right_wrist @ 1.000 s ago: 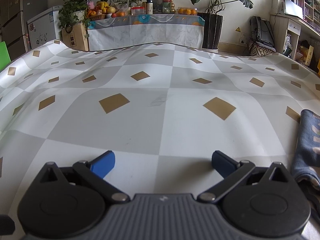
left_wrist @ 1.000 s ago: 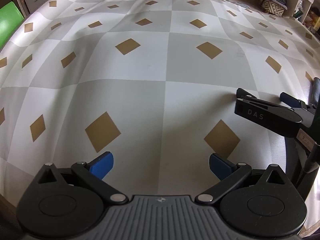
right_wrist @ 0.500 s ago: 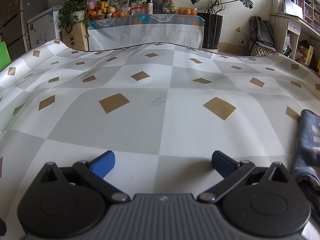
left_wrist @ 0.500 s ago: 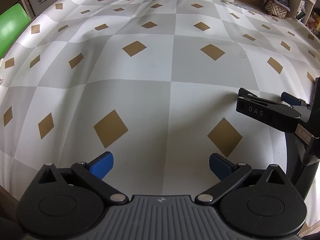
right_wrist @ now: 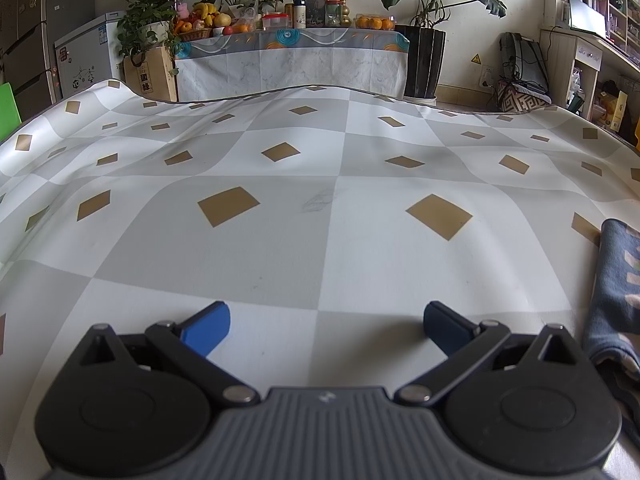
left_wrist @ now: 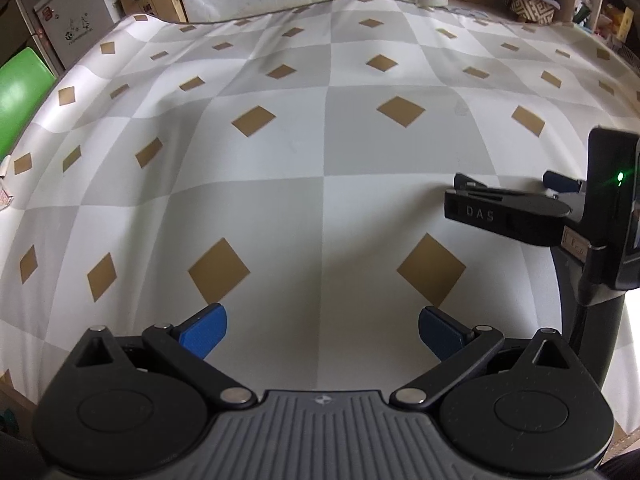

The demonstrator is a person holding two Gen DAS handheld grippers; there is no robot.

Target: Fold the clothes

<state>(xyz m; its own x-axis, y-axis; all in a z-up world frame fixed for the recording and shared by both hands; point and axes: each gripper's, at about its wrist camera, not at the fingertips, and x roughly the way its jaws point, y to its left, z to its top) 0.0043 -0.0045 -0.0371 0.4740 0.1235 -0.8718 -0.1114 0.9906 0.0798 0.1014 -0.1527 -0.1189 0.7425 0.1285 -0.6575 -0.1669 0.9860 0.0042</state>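
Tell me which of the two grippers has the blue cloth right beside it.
The right gripper: the folded blue cloth lies just off its right side. The left gripper has only bare checkered tablecloth ahead. Both are open.

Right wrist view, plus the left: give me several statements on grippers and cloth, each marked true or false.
1. The right gripper is open and holds nothing. True.
2. The left gripper is shut on the cloth. False: it is open and empty over the checked tablecloth.
3. The dark blue garment lies at the right edge of the right wrist view. True.
4. The garment lies between the right gripper's fingers. False: it lies off to the right of them.
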